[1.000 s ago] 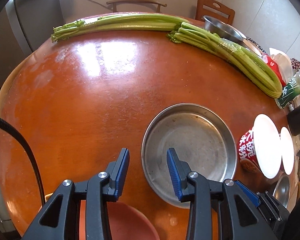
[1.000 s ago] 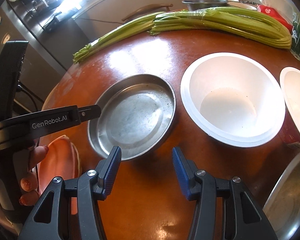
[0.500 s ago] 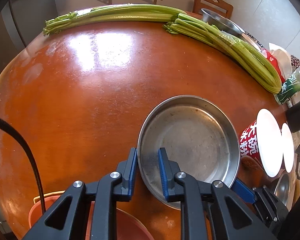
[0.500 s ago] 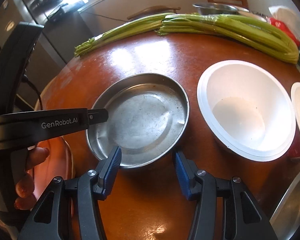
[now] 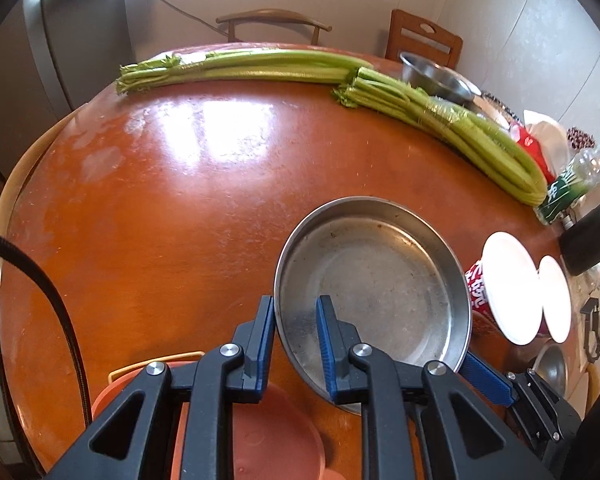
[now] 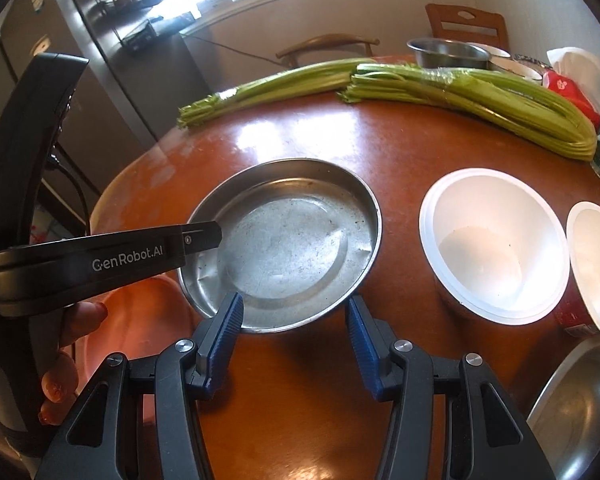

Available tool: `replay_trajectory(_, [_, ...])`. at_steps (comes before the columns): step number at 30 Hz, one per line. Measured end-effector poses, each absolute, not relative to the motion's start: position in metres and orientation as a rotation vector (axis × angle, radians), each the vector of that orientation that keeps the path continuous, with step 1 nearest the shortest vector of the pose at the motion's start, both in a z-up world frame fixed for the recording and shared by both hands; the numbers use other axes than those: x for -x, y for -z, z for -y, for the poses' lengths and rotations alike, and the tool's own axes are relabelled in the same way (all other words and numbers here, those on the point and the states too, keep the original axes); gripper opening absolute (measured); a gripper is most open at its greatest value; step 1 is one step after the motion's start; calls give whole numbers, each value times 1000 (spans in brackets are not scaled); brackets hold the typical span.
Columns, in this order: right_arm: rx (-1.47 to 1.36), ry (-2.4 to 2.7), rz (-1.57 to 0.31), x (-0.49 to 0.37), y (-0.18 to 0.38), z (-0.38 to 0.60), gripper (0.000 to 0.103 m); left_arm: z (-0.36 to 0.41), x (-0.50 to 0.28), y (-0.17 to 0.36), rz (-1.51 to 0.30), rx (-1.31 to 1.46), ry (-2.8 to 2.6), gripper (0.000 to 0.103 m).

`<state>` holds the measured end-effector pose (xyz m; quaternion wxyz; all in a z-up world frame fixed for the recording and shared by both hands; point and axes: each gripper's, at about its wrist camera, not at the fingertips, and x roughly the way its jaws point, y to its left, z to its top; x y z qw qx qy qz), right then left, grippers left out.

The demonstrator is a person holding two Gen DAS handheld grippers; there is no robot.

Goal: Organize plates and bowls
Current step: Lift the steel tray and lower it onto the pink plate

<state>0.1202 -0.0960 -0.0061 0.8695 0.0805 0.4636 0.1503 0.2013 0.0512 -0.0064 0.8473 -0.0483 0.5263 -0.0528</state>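
Left gripper (image 5: 294,338): black moulded frame with triangular cut-outs, two fingers faced with ribbed blue pads (image 5: 325,350), round silver screw heads (image 5: 229,349) at the pivots. A black cable (image 5: 48,304) runs alongside. Seen from the right wrist view, its side bears white lettering "GenRobot.AI" (image 6: 127,260) and a small screw.

Right gripper (image 6: 294,328): same black frame, blue ribbed pads (image 6: 226,334), silver screws (image 6: 402,345).

Hand (image 6: 66,364): fingers visible on the left gripper's black handle.
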Motion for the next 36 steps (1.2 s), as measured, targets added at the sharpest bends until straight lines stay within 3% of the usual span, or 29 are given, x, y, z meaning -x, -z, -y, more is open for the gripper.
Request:
replay_trajectory(20, [-77, -433, -830, -73, -58, 49, 55, -103, -127, -55, -961, 162, 56, 21])
replay_trajectory(36, [64, -520, -870, -60, -40, -6, 55, -153, -87, -34, -960, 244, -21, 21])
